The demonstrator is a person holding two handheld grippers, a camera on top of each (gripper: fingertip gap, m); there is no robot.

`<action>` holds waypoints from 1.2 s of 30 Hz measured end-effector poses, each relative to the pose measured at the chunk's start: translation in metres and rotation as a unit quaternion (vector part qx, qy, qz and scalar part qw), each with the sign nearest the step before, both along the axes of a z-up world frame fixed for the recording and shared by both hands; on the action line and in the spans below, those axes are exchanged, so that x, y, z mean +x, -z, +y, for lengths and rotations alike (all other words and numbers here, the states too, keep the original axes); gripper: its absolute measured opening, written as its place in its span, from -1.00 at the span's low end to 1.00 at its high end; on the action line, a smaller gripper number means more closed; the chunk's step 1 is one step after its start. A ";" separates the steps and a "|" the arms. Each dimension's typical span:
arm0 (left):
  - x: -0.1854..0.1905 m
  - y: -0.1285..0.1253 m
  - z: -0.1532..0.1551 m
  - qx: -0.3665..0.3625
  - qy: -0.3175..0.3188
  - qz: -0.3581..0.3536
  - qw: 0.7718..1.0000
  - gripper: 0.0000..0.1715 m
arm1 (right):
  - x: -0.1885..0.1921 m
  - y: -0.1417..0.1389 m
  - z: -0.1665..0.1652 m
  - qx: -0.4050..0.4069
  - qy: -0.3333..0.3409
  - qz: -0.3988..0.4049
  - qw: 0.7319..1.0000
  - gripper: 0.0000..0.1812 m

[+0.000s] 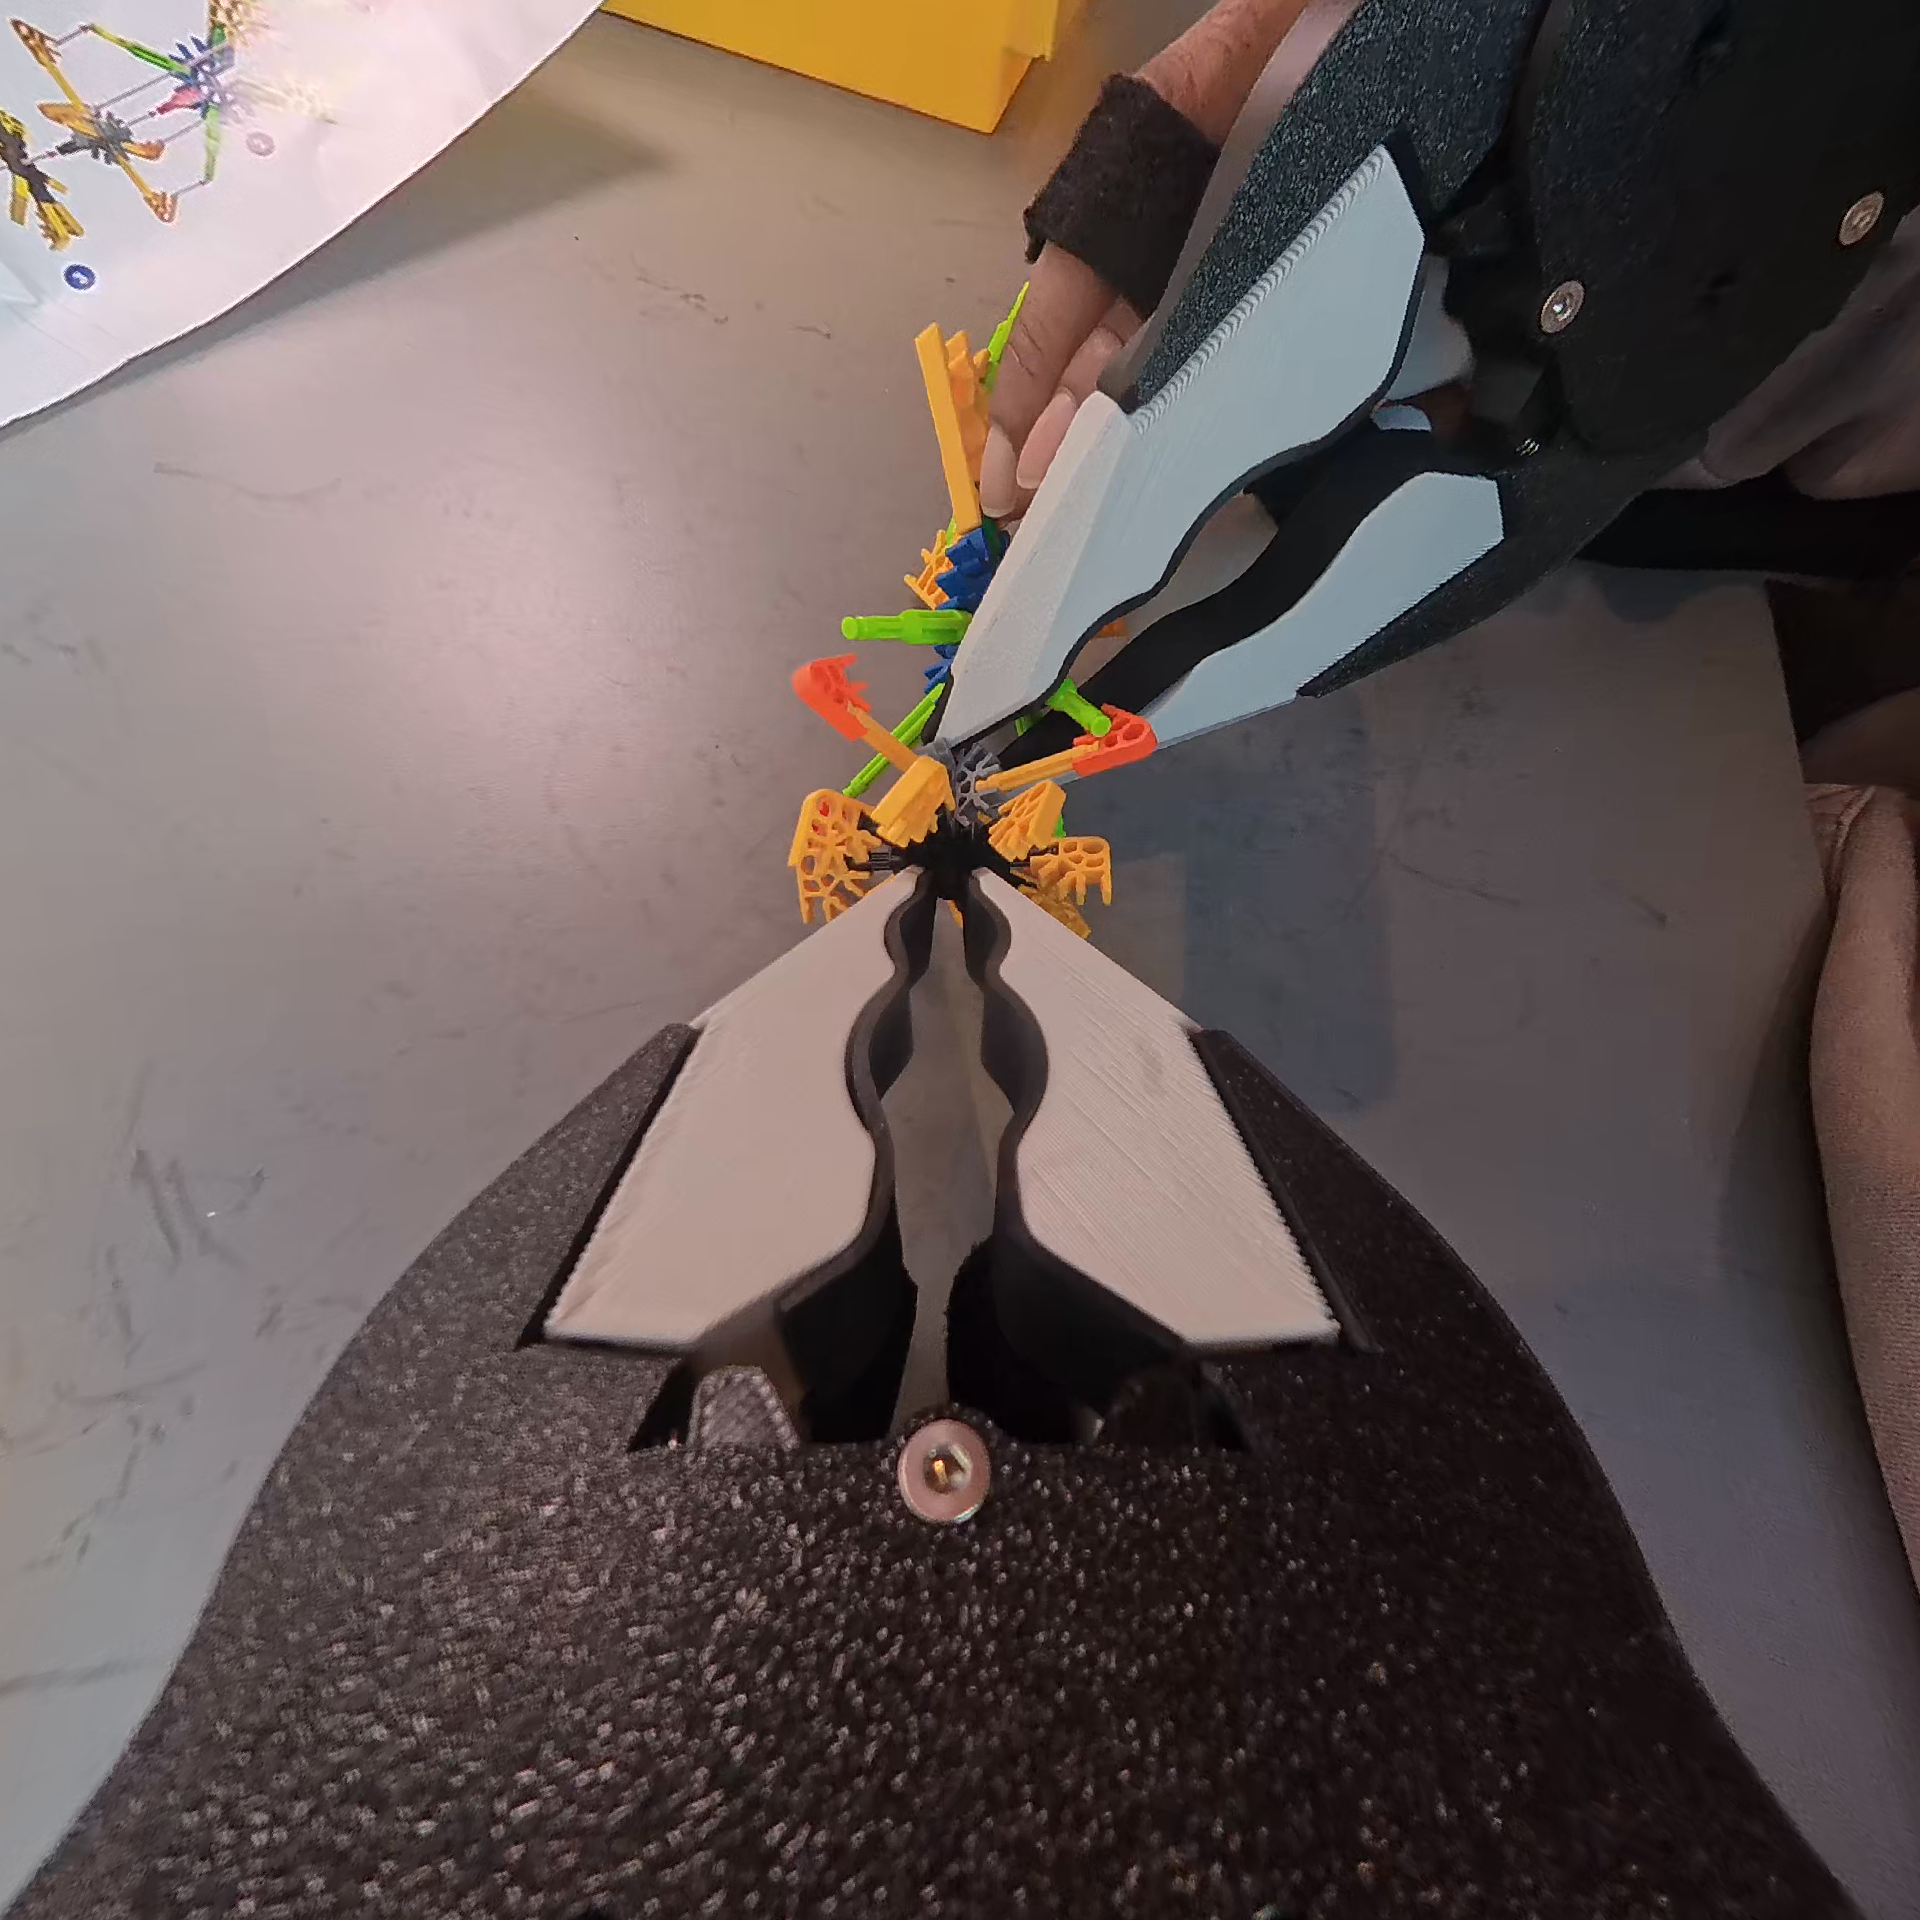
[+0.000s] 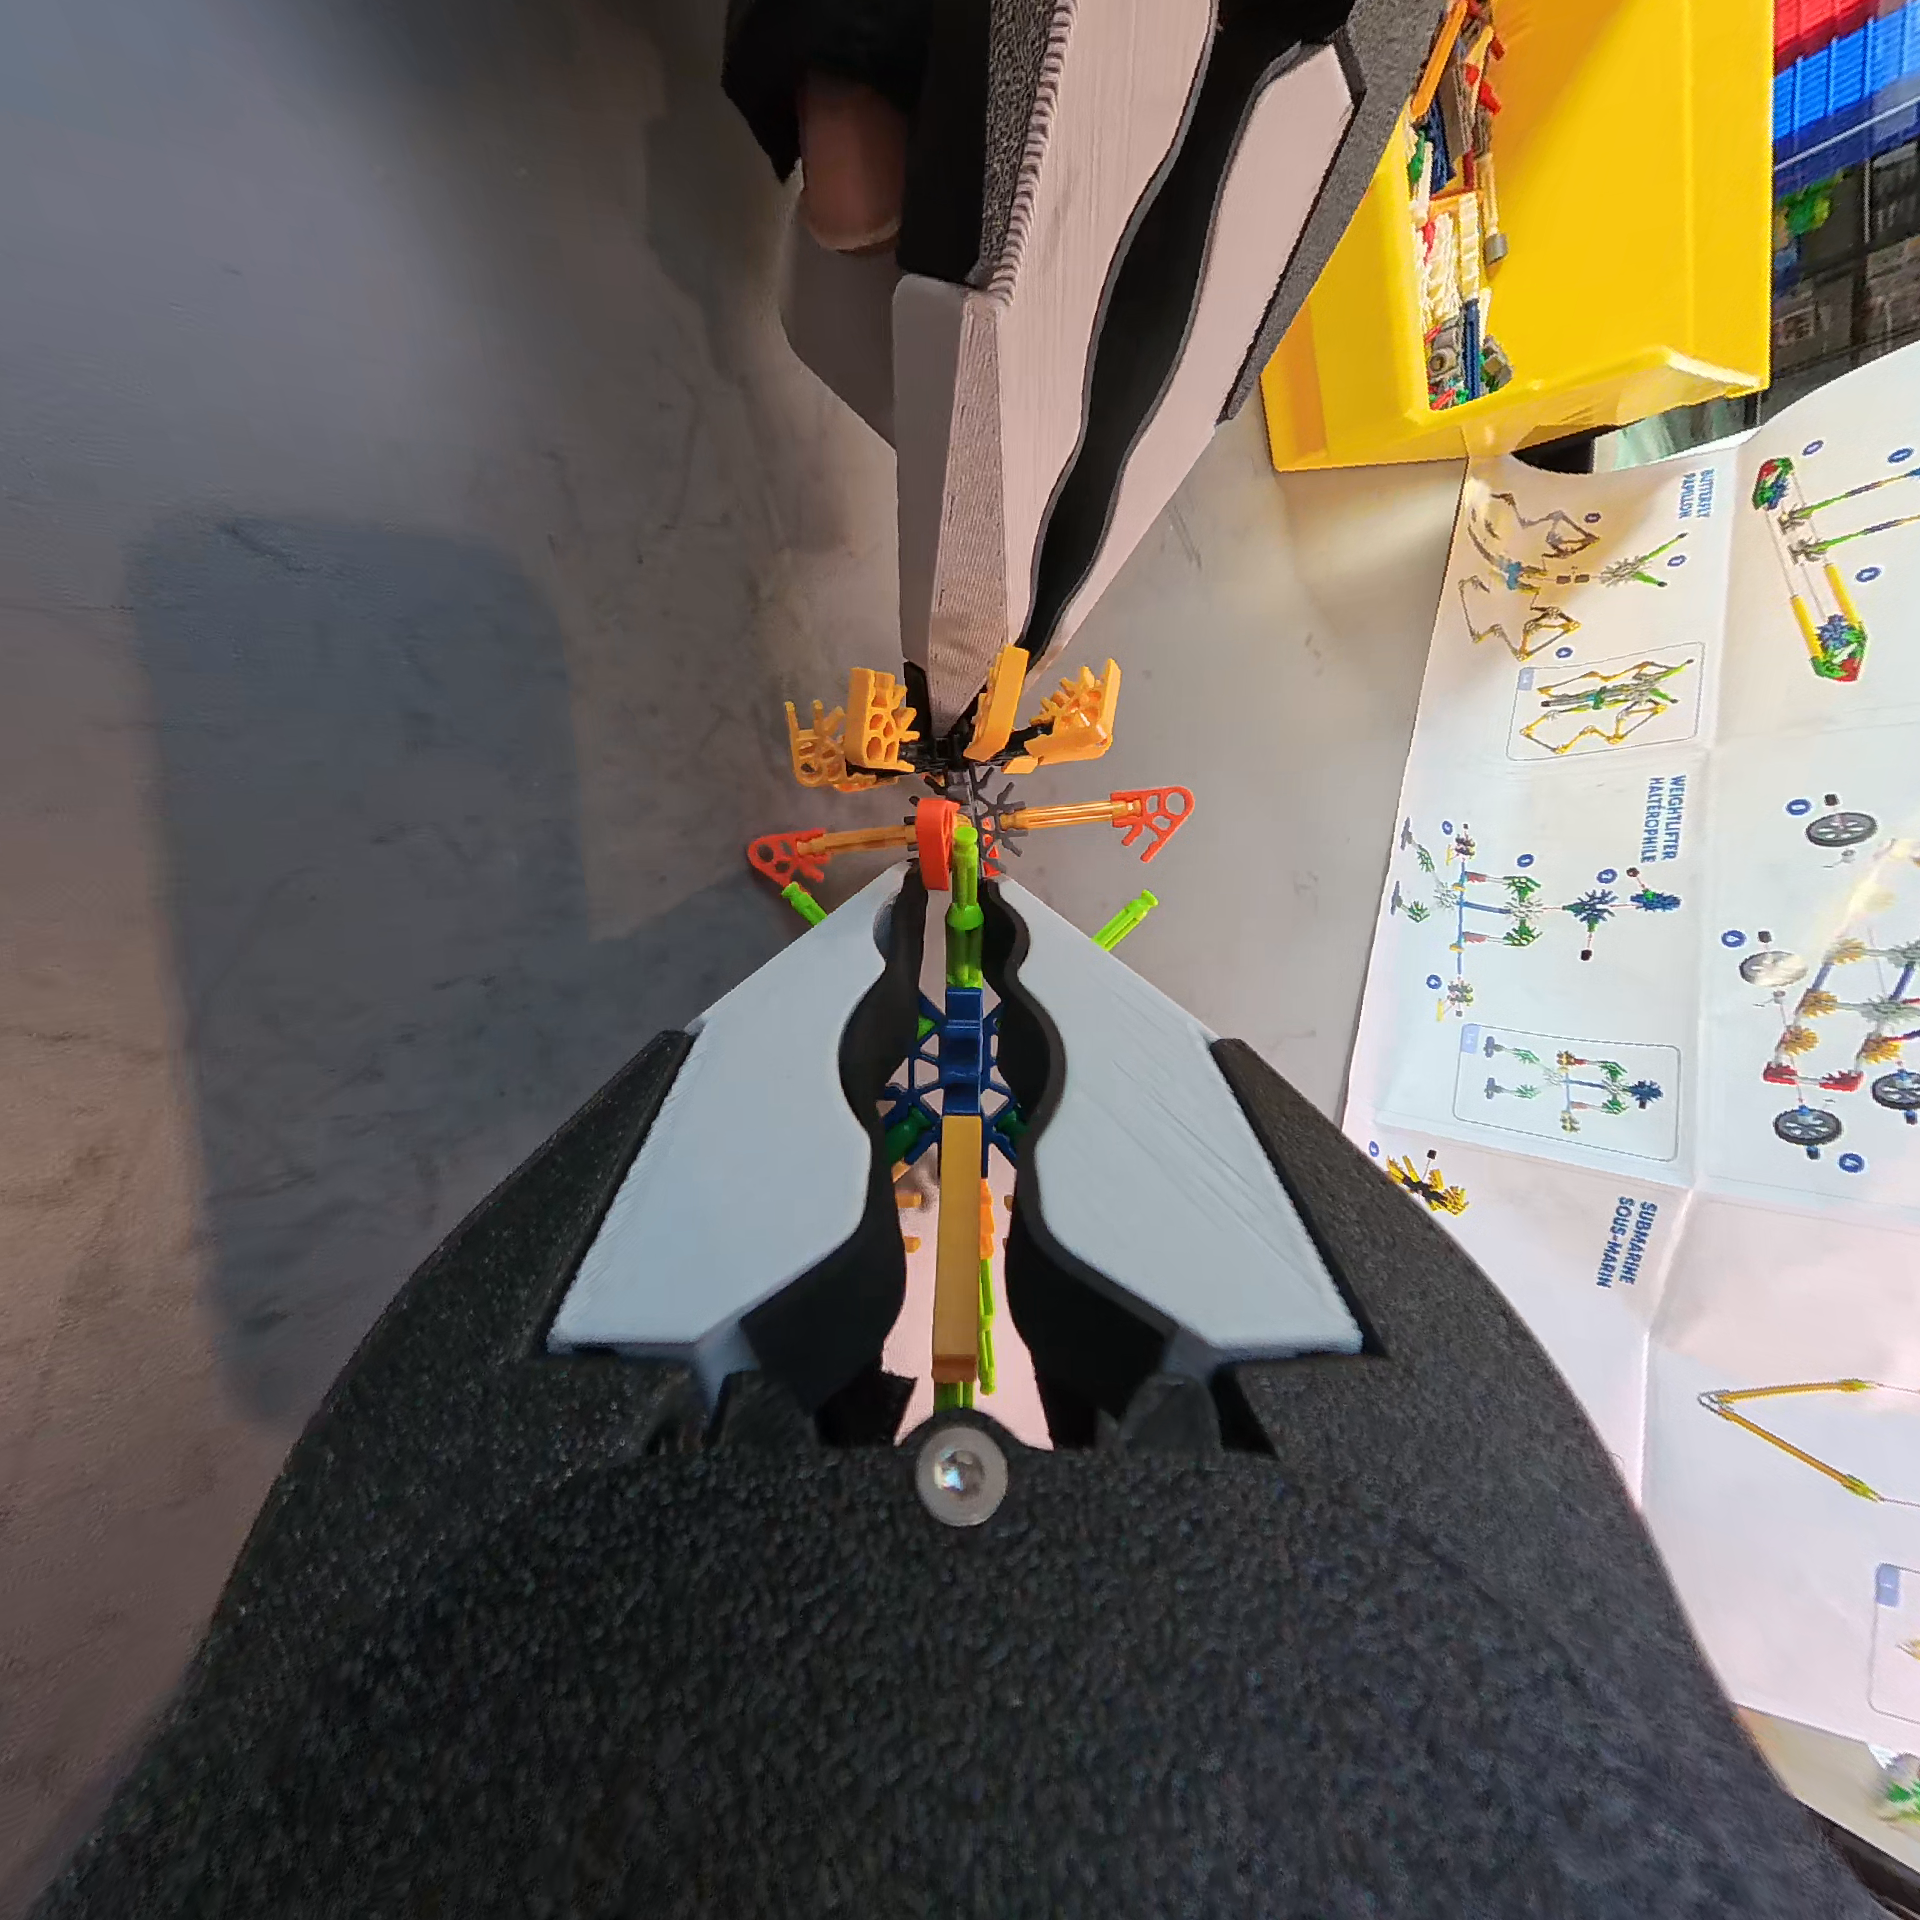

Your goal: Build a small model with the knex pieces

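Both grippers meet on one small toy model (image 1: pixel 940 769) built of snap-together plastic rods and connectors, held up over a grey table (image 1: pixel 416 727). The left gripper (image 1: pixel 948 881) has its two pale fingers drawn nearly together at the tips, pinching a small black connector (image 1: pixel 940 854) at the near end of the model, with yellow lattice pieces (image 1: pixel 831 847) fanning out on either side of it. The right gripper (image 2: pixel 951 883) comes in from the far right in the left wrist view, and its fingers close around the model's long axis: in its own view a green rod (image 2: pixel 964 914), a blue connector (image 2: pixel 961 1044) and a yellow rod (image 2: pixel 956 1236) run straight down the narrow gap between its fingers, which press in on the blue part. Beyond its tips sit a grey snowflake-shaped connector (image 2: pixel 997 816), two orange end pieces (image 2: pixel 1153 821) on orange rods sticking out left and right, and then the yellow lattice cluster where the left gripper's tips bite. A person's hand (image 1: pixel 1049 384) in a black fingerless glove shows behind the right gripper, its fingertips just beside the far yellow part of the model. A printed instruction sheet (image 2: pixel 1621 935) lies on the table to the right in the right wrist view, and a yellow bin (image 2: pixel 1558 260) of loose building pieces stands at its far end.
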State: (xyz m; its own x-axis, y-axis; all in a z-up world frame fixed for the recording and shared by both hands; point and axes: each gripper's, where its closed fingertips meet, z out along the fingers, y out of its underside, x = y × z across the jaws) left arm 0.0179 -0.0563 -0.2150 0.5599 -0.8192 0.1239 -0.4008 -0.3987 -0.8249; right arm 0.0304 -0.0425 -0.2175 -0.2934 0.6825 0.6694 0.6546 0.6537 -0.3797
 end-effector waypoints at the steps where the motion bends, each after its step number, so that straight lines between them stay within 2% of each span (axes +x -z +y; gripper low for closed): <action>1: 0.000 0.000 0.000 -0.001 0.001 -0.002 1.000 -0.95 | 0.000 0.000 0.000 0.003 -0.003 0.001 1.000 -0.95; 8: 0.000 0.000 -0.003 -0.016 0.014 -0.008 1.000 -0.95 | 0.000 -0.002 -0.001 0.007 -0.003 0.010 1.000 -0.90; 11: 0.001 0.000 -0.005 -0.017 0.021 -0.012 1.000 -0.94 | 0.000 -0.007 -0.004 0.000 -0.012 0.009 1.000 -0.74; 17: 0.002 0.000 -0.008 -0.017 0.028 -0.014 0.999 -0.94 | 0.008 -0.025 -0.012 -0.048 -0.021 0.024 0.998 -0.65; 20: 0.003 0.000 -0.011 -0.017 0.038 -0.014 0.999 -0.94 | 0.023 -0.039 -0.014 -0.105 -0.014 0.037 0.994 -0.47; 23: 0.004 -0.001 -0.018 -0.023 0.063 -0.015 0.998 -0.94 | 0.054 -0.024 -0.006 -0.162 0.022 -0.009 0.986 -0.26; 25: 0.006 -0.004 -0.024 -0.031 0.088 -0.022 0.995 -0.94 | 0.067 -0.011 0.000 -0.164 0.036 -0.020 0.986 -0.26; 27: 0.008 -0.006 -0.030 -0.044 0.116 -0.019 0.992 -0.94 | 0.065 -0.013 -0.003 -0.169 0.027 0.007 0.985 -0.34; 31: 0.007 -0.011 -0.030 -0.059 0.129 -0.018 0.990 -0.94 | 0.063 -0.017 -0.004 -0.166 0.018 0.017 0.986 -0.36; 36: 0.004 -0.018 -0.025 -0.073 0.131 -0.034 0.988 -0.94 | 0.066 -0.023 -0.005 -0.179 0.018 0.032 0.983 -0.25</action>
State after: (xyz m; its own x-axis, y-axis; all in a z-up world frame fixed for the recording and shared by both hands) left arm 0.0223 -0.0812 -0.1972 0.3175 -0.9052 0.2824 -0.4513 -0.4062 -0.7946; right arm 0.0969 -0.0477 -0.1947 -0.2309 0.8867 0.4005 0.6423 0.4481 -0.6218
